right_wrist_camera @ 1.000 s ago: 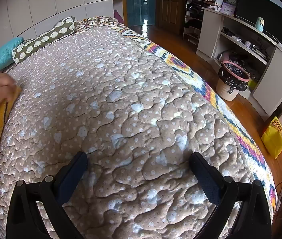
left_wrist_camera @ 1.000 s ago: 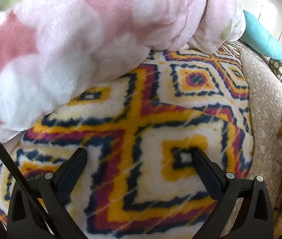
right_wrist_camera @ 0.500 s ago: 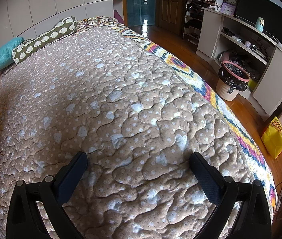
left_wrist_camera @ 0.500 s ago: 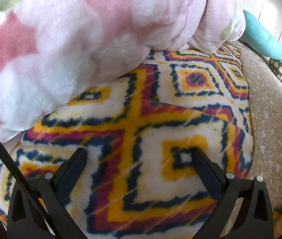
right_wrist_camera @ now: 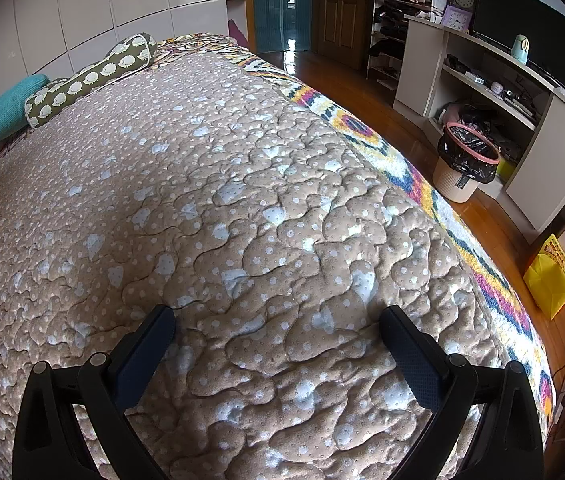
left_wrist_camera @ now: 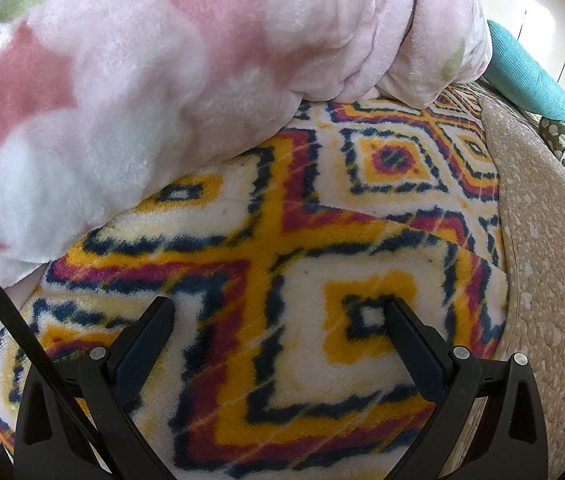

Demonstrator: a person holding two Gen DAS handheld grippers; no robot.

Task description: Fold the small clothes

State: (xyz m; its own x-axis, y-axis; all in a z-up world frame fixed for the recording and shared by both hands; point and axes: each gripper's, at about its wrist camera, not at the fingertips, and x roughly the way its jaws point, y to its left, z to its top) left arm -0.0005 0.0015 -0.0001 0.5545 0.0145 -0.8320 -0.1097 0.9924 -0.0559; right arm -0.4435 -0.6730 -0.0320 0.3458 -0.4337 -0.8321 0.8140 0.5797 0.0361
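No small garment shows in either view. My left gripper (left_wrist_camera: 278, 314) is open just above a fleece blanket (left_wrist_camera: 282, 248) patterned in yellow, red and navy diamonds. A bulky pink and white plush blanket (left_wrist_camera: 154, 80) lies heaped over the far left of it. In the right wrist view my right gripper (right_wrist_camera: 276, 322) is open over a tan quilted bedspread (right_wrist_camera: 210, 184) with white dots and hearts. Neither gripper has anything between its fingers.
A teal pillow (right_wrist_camera: 0, 106) and an olive bolster with white spots (right_wrist_camera: 90, 74) lie at the bed's head. Right of the bed are a wooden floor, a bin with a black liner (right_wrist_camera: 466, 166), a shelf unit (right_wrist_camera: 494, 68) and a yellow bag (right_wrist_camera: 552, 276).
A hand and a yellow striped cloth at the left edge of the right wrist view have gone out of sight; the hand has also left the left wrist view. Both grippers kept still.
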